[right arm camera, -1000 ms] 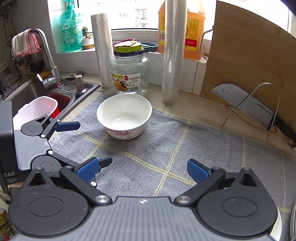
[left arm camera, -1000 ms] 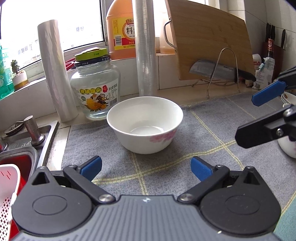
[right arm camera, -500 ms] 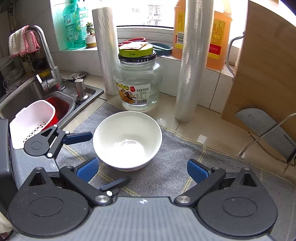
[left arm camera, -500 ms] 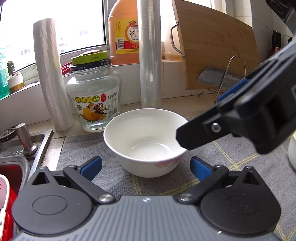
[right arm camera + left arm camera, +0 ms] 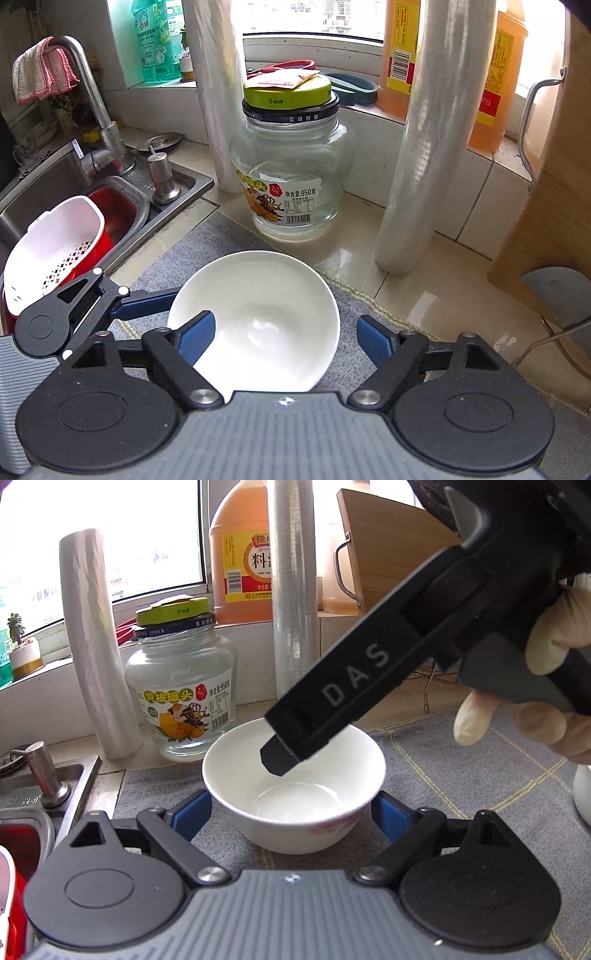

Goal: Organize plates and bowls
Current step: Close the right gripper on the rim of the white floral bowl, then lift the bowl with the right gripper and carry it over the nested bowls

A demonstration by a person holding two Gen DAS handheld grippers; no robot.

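A white bowl (image 5: pixel 295 794) with a pink flower print stands upright on the grey checked cloth (image 5: pixel 461 775). My left gripper (image 5: pixel 291 808) reaches in low from the near side. Its jaws are closing with the bowl between them, and both blue pads (image 5: pixel 194 810) meet the bowl's lower sides. My right gripper (image 5: pixel 284 336) hangs over the bowl (image 5: pixel 258 317), tilted steeply down and held by a gloved hand (image 5: pixel 517 720). Its jaws are closing too. One blue pad (image 5: pixel 195 336) is over the bowl's inside and the other stands just outside the right rim, apart from it.
Behind the bowl stand a glass jar (image 5: pixel 291 166) with a green lid and two upright film rolls (image 5: pixel 432 147). The sink (image 5: pixel 122 206) with a white colander (image 5: pixel 51 251) lies to the left. A wooden cutting board (image 5: pixel 554 184) and a cleaver on a wire rack are on the right.
My right gripper has swung in from the right and come down over the bowl. Both grippers' jaws have narrowed, and the left pads have come in against the bowl.
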